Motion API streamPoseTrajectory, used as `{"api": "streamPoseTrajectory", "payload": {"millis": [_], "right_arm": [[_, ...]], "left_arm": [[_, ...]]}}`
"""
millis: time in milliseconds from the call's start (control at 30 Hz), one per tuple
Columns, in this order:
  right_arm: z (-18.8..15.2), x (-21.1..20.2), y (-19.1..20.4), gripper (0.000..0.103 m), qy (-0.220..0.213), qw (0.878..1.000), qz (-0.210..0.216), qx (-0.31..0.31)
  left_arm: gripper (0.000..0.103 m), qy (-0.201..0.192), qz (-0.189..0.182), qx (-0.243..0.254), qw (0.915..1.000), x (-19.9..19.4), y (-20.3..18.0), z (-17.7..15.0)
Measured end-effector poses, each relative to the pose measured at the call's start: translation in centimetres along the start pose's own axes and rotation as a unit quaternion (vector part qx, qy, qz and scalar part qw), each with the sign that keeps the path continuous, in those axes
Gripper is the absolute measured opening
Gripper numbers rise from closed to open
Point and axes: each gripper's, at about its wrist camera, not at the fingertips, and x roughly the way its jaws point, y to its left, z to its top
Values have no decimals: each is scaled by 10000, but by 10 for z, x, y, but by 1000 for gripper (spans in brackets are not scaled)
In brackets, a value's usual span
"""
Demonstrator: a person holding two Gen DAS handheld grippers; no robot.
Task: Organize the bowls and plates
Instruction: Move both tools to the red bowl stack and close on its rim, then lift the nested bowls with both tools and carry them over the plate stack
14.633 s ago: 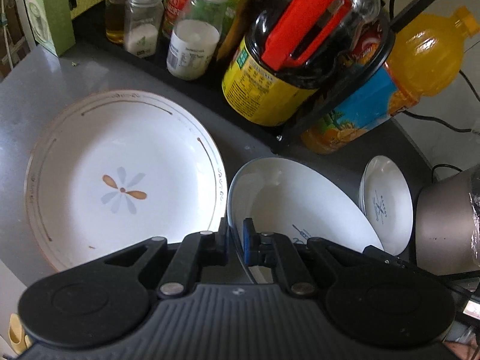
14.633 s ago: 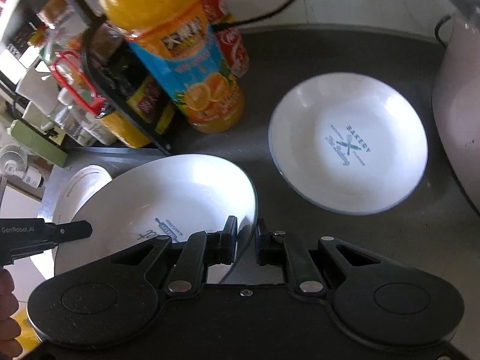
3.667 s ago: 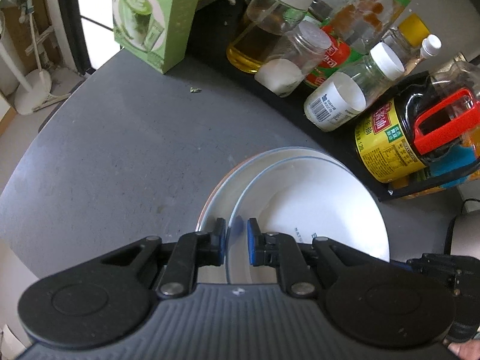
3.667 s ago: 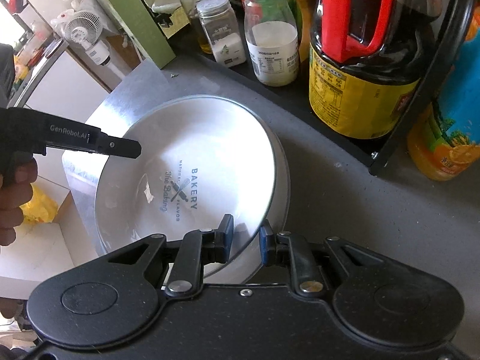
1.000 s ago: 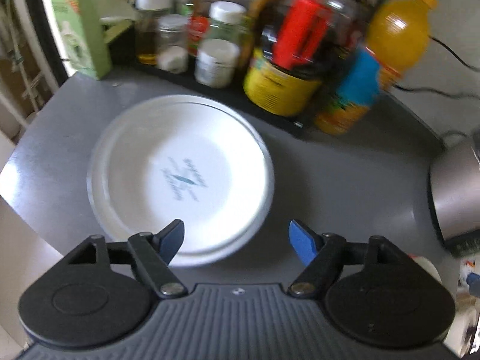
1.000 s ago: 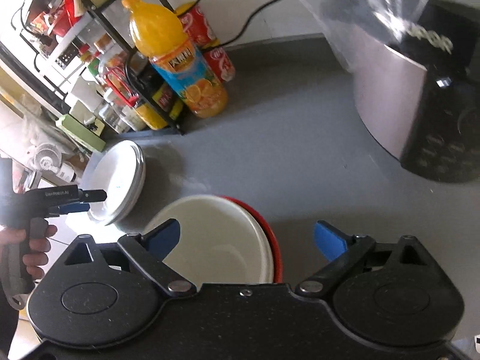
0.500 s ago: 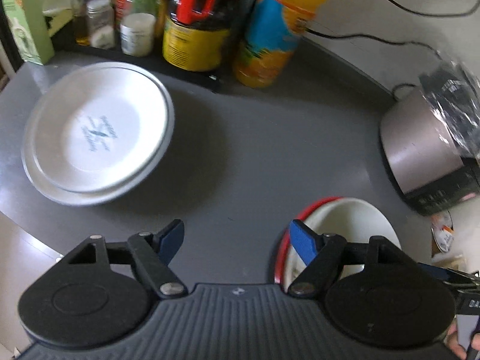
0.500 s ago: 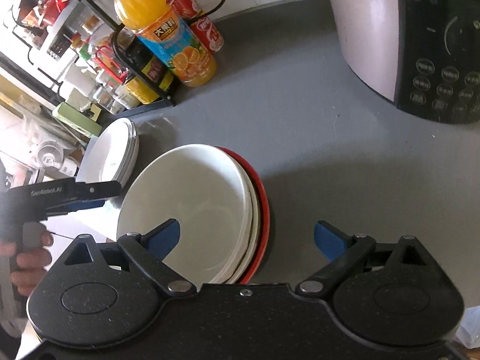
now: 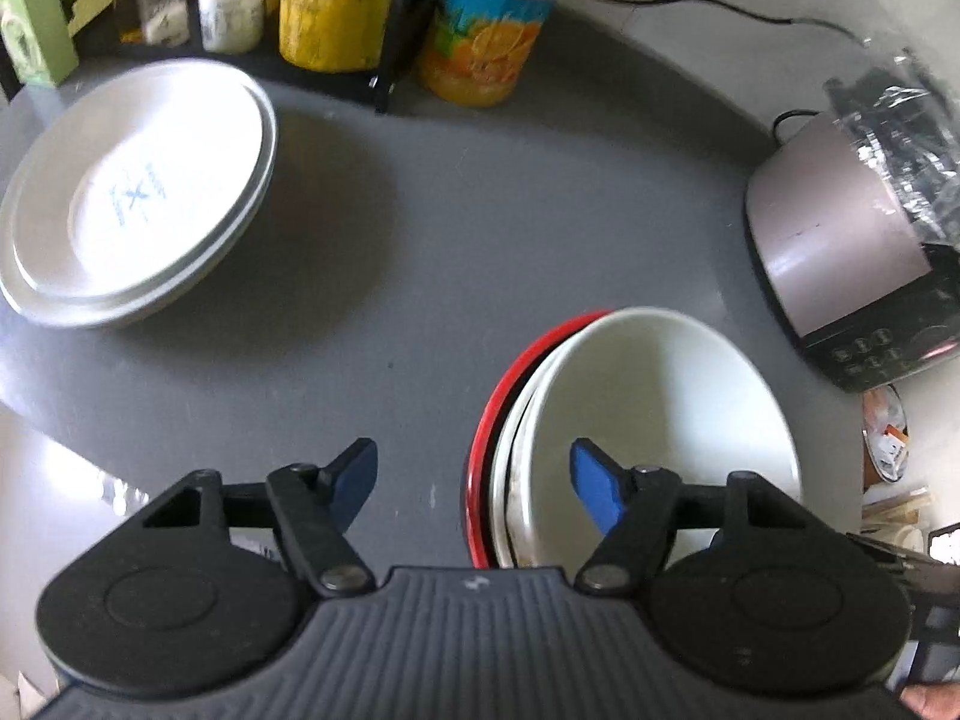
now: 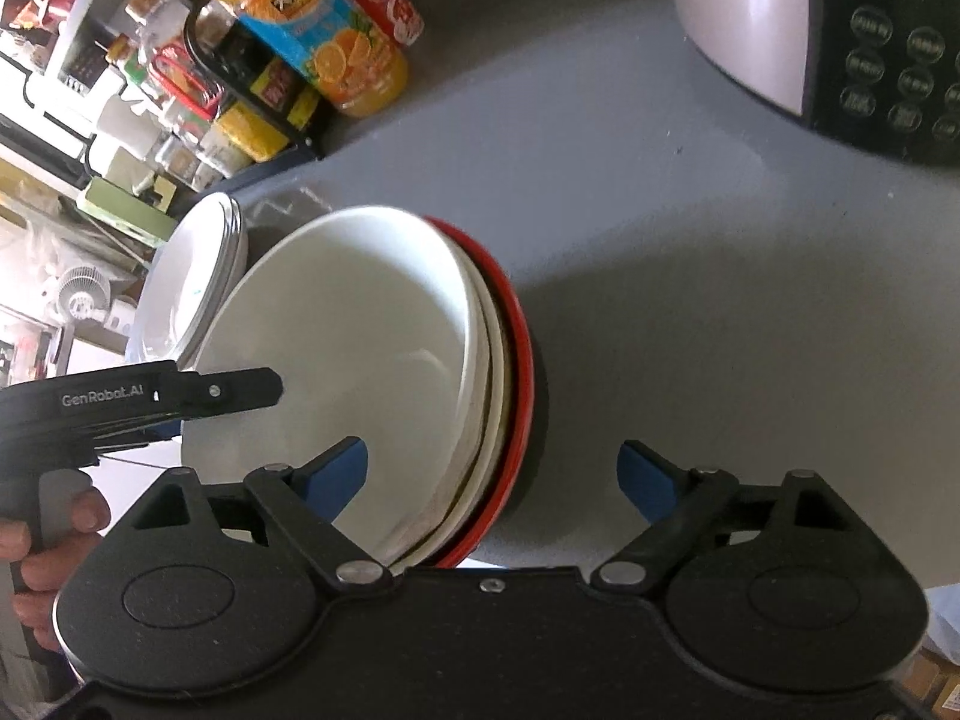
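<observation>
Your left gripper is spread wide and holds nothing, hanging over the near rim of the bowl stack, white bowls nested in a red one on the grey counter. Your right gripper is equally wide apart above the same stack. The stacked plates sit well apart, beside the juice bottle and condiment rack

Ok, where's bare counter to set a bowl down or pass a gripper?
Bare grey counter runs between the plate stack, the bowl stack and the juice bottle; more lies between the bowls and the cooker. Crowded along the condiment rack.
</observation>
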Motion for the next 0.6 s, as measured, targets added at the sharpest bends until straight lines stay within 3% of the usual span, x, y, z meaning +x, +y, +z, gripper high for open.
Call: {"api": "streamPoseTrajectory", "payload": {"millis": [133,233,267,367,400,467,600], "right_arm": [[-1,5,-3,86,46,9999,-16,92],[0,5,-5,69,8,9999,-11,161],[-1,5,-7,59,6,9998,-17,186],[-1,8,-8,43,20,9996,74,283],[-1,8,-6,40,-8,9996,116,258],[-2,7,2,36,-67,9998,-131,102],[-3,5,8,35,-250,9993,-261,126]], "left_arm": [[61,165,10,-119,9998,8,0,-7],[58,143,0,-49,9999,9,0,-10],[54,154,3,-55,9999,11,1,-10],[41,234,-59,-188,9995,15,7,-8],[40,259,-119,-220,9994,16,9,-8],[27,298,-386,-269,9984,19,12,-6],[26,250,-442,-22,9987,18,10,-7]]}}
